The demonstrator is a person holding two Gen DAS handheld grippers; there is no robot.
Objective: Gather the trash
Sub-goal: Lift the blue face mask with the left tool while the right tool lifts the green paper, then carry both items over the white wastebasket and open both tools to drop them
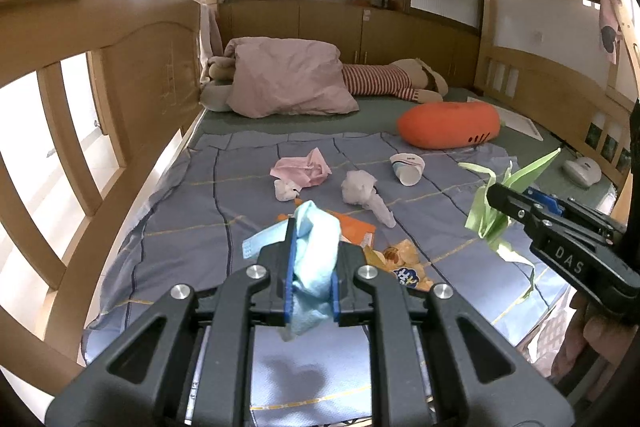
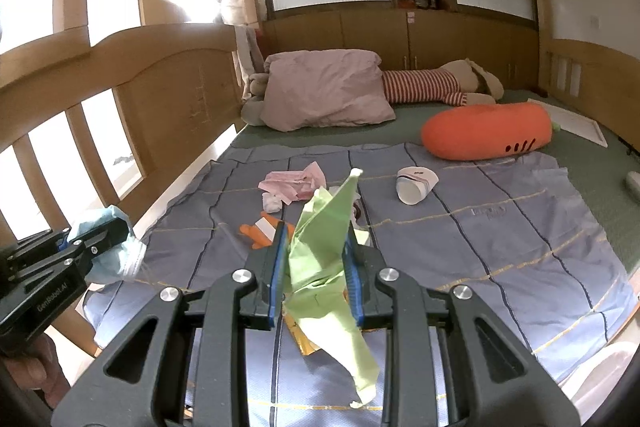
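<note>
**Both grippers loaded, plenty of trash on the bed**

Using the paper cup (image 1: 407, 169) lying on its side on the blue sheet (image 1: 192, 227) as the reference point, going left to right.

Far left of the cup runs the wooden bed rail (image 1: 80, 131). Closer in, still left of the cup, there's a crumpled pink paper (image 1: 302, 169) with a small white tissue wad (image 1: 285, 190) touching its near edge. Just left of the cup sits a bigger white tissue ball (image 1: 362, 191).

Nearer the camera than the cup, the left gripper (image 1: 313, 269) is pinching a light blue face mask (image 1: 314, 255) between its blue pads, jaws nearly pressed together, mask bunched up and hanging out at both ends. Under and just past it, nearer than the cup, lie an orange wrapper (image 1: 356, 227) and a yellow snack bag (image 1: 404, 263) flat on the sheet.

Right of the cup and nearer, the right gripper (image 2: 316, 267) is clamped on a crumpled green paper (image 2: 324, 247), which sticks up above the fingers and trails down below them; it's lifted off the sheet.

Behind the cup, a bit to the right, is an orange carrot plush (image 1: 448, 127). Further back, left of the cup, a pink pillow (image 1: 288, 81), with a striped plush toy (image 1: 384, 83) stretched out next to it.
</note>
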